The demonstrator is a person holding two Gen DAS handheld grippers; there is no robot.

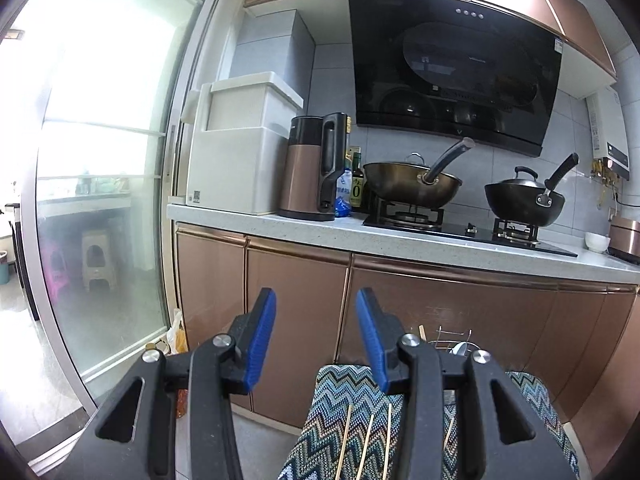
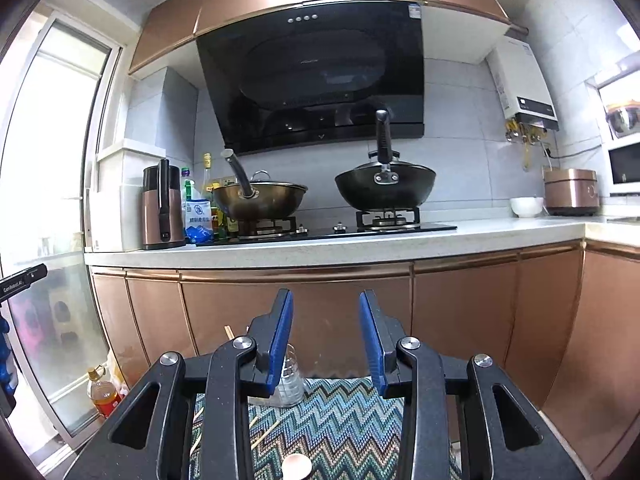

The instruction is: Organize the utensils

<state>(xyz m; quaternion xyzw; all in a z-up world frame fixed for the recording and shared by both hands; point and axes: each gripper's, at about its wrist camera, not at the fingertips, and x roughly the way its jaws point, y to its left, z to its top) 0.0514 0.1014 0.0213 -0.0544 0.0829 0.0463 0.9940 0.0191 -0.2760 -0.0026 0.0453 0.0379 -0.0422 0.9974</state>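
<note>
Claws both spread and empty: my left gripper (image 1: 316,300), my right gripper (image 2: 326,304); chopsticks (image 1: 366,446) loose on zigzag cloth (image 2: 340,416), clear bottle (image 2: 290,384) upright.

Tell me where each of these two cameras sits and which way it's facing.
Left wrist: behind the open left gripper, facing the counter and glass door; chopsticks lie on the zigzag cloth below.
Right wrist: behind the open right gripper, squarely facing the stove; the other gripper's edge shows at left.
Shared: range hood, both woks, kettle.
</note>
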